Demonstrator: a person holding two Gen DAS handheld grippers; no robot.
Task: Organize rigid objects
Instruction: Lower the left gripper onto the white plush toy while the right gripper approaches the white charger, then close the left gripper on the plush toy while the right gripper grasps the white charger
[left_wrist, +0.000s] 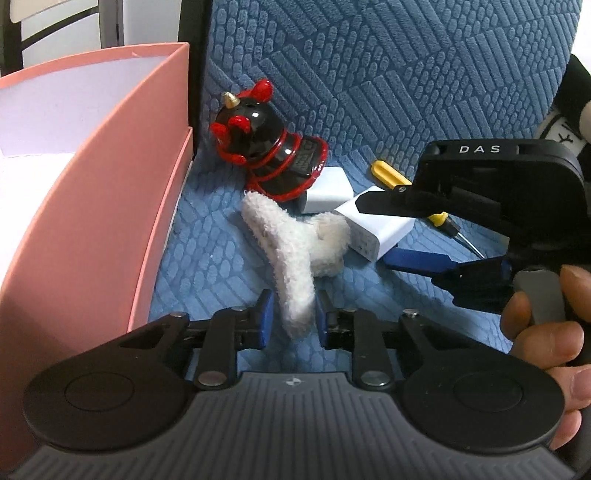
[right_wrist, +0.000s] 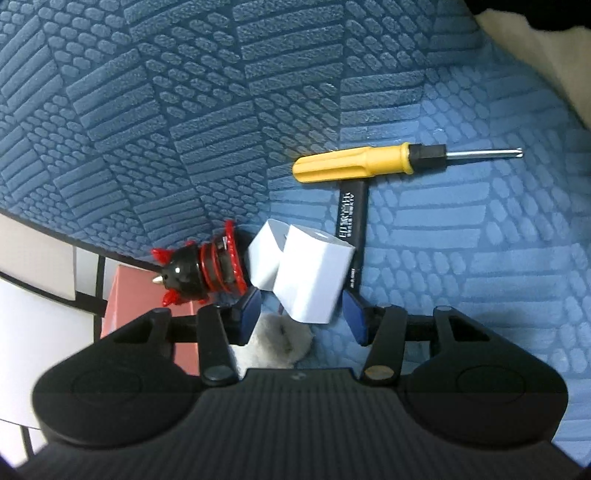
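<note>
Nearest the left wrist camera, the left gripper (left_wrist: 291, 317) points down at a blue upholstered seat (left_wrist: 406, 92) with a raised brick-like pattern, and its blue pads sit on either side of the lower end of a fluffy white clip (left_wrist: 295, 251); the pads look close against the fleece, yet whether they actually press it cannot be told. To that gripper's left stands an open pink box (left_wrist: 110, 184) with a white inside, its wall right at the seat's edge. Ahead of the gripper, beyond the clip, a glossy black and red horned figurine (left_wrist: 266, 147) lies tipped over, touching a white charger block (left_wrist: 328, 190). A second white charger block (right_wrist: 314, 277) lies just beside the first, and the right gripper (right_wrist: 301, 310), held by a hand (left_wrist: 546, 325), has its jaws apart around this block, with a gap showing at the pads, so it is not yet clamped. Past the right gripper's tips lie a black pen-like stick (right_wrist: 352, 218) and, further on, a yellow-handled screwdriver (right_wrist: 369, 162) flat on the fabric. Behind the box, pale wall panels and dark frame bars (left_wrist: 22, 33) of the room show. At the right gripper's far right, a cream fabric edge (right_wrist: 535, 48) borders the seat.
</note>
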